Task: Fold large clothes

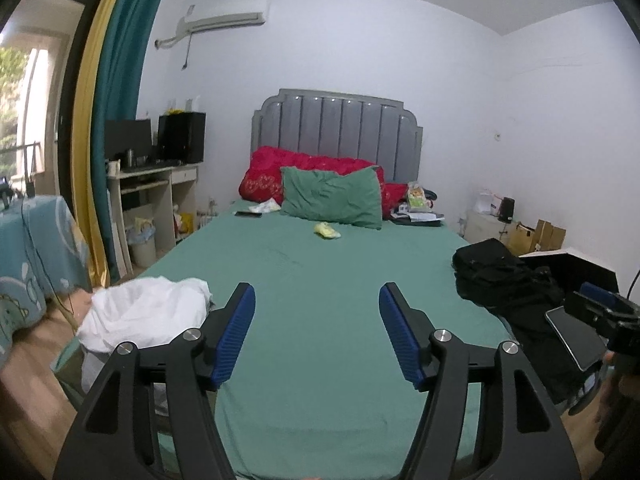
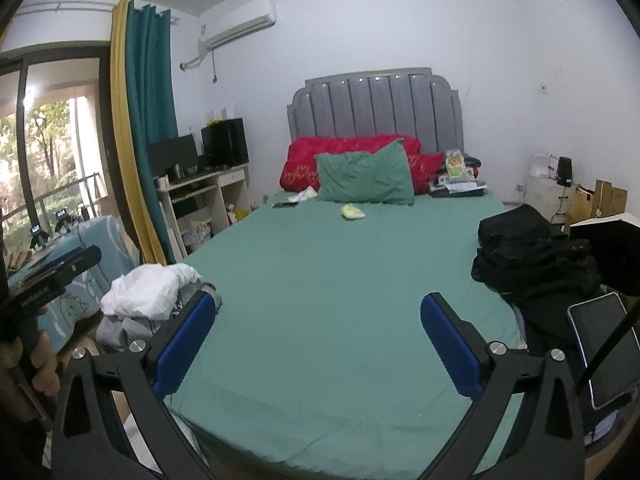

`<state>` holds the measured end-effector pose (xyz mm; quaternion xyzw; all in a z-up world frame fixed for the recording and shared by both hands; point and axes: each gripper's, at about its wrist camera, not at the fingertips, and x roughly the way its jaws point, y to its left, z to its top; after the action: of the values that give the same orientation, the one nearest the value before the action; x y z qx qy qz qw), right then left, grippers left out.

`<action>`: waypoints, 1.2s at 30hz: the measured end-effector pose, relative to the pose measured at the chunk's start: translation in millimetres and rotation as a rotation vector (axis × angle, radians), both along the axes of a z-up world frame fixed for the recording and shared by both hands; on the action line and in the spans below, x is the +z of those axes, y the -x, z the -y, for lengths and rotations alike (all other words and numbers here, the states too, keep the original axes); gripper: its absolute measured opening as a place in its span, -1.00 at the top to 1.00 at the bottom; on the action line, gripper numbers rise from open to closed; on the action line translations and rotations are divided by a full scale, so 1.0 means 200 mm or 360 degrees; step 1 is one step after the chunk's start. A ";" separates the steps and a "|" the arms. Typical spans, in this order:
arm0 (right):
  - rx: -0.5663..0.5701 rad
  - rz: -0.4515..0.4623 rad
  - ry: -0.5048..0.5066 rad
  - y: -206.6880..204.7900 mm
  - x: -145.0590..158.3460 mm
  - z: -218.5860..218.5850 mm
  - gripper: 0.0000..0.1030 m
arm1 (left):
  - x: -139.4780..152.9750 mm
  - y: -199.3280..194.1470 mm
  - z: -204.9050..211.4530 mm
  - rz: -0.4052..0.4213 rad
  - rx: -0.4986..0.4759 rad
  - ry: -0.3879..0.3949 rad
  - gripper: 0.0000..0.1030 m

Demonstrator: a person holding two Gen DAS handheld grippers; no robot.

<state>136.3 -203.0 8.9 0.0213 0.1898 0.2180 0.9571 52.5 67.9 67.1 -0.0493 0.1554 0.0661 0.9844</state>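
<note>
Green sheet: the bed [image 1: 320, 320] is lying bare across its middle, with no garment spread on it yet; folding is not yet begun, as I judge it.
Left tool: the left tool [image 1: 317, 332] is hovering over the foot of the bed with its blue pads standing wide apart, gripping nothing.
Right tool: the right tool [image 2: 318, 340] is likewise hanging spread wide and empty over the foot of the bed.
Clothes, white: one white pile [image 1: 144, 312] is sitting at the bed's left corner, partly hanging over the edge; grey pieces are showing under it in the right wrist view.
Clothes, black: one black heap [image 2: 532, 264] is sitting at the right edge.
Count: two tools, two clothing heaps, one green pillow [image 1: 332, 196], one red quilt [image 1: 304, 170], one small yellow-green item [image 1: 327, 231], one tablet-like screen [image 2: 604, 352] beside the black heap.
Risk, white pile: pulling one garment is likely dragging the rest off the corner onto the floor.
Risk, black heap: layers are tangling together, so a pinch may be catching two pieces at once.
Risk, screen: sweeping cloth near it could be knocking it down.
</note>
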 end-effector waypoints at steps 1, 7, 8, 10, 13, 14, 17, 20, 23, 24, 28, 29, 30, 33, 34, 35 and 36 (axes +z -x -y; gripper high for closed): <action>0.0001 -0.0011 0.0004 -0.01 -0.01 -0.01 -0.97 | -0.01 -0.01 0.00 -0.0008 0.0000 0.0002 -0.32; 0.0007 -0.0038 0.0038 -0.03 -0.03 -0.04 -0.97 | -0.03 -0.03 -0.02 -0.0018 -0.0001 -0.0018 -0.32; 0.0007 -0.0041 0.0041 -0.03 -0.04 -0.05 -0.97 | -0.03 -0.03 -0.02 -0.0025 0.0016 -0.0043 -0.32; 0.0010 -0.0046 0.0044 -0.04 -0.03 -0.06 -0.97 | -0.03 -0.04 -0.02 -0.0032 0.0023 -0.0060 -0.32; 0.0018 -0.0047 0.0052 -0.04 -0.02 -0.07 -0.97 | -0.04 -0.04 -0.03 -0.0035 0.0015 -0.0042 -0.32; 0.0018 -0.0049 0.0054 -0.04 -0.03 -0.07 -0.97 | -0.04 -0.05 -0.04 -0.0035 0.0015 -0.0040 -0.32; 0.0017 -0.0063 0.0060 -0.04 -0.03 -0.08 -0.97 | -0.03 -0.05 -0.04 -0.0037 0.0013 -0.0030 -0.32; 0.0024 -0.0073 0.0062 -0.05 -0.02 -0.08 -0.97 | -0.03 -0.05 -0.04 -0.0036 0.0005 -0.0034 -0.32; 0.0032 -0.0075 0.0063 -0.05 -0.02 -0.09 -0.97 | -0.03 -0.05 -0.03 -0.0037 0.0005 -0.0034 -0.32; 0.0033 -0.0078 0.0062 -0.05 -0.02 -0.09 -0.97 | -0.03 -0.05 -0.03 -0.0036 0.0008 -0.0035 -0.32; 0.0033 -0.0080 0.0060 -0.05 -0.02 -0.08 -0.97 | -0.03 -0.05 -0.03 -0.0037 0.0007 -0.0035 -0.32; 0.0033 -0.0078 0.0058 -0.05 -0.02 -0.08 -0.97 | -0.03 -0.05 -0.03 -0.0035 0.0008 -0.0036 -0.32; 0.0036 -0.0079 0.0058 -0.05 -0.02 -0.08 -0.97 | -0.03 -0.05 -0.03 -0.0033 0.0006 -0.0038 -0.32; 0.0035 -0.0078 0.0059 -0.05 -0.02 -0.08 -0.97 | -0.03 -0.04 -0.03 -0.0033 0.0001 -0.0038 -0.32; 0.0034 -0.0079 0.0058 -0.05 -0.03 -0.08 -0.97 | -0.03 -0.04 -0.02 -0.0032 0.0000 -0.0039 -0.32; 0.0034 -0.0081 0.0057 -0.05 -0.03 -0.08 -0.97 | -0.04 -0.04 -0.02 -0.0033 -0.0002 -0.0042 -0.32; 0.0033 -0.0081 0.0057 -0.05 -0.02 -0.09 -0.97 | -0.04 -0.04 -0.02 -0.0034 -0.0002 -0.0042 -0.32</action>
<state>146.5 -185.2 4.1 0.0077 0.2181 0.2238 0.9499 61.5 71.8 59.8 -0.0356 0.1650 0.0681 0.9833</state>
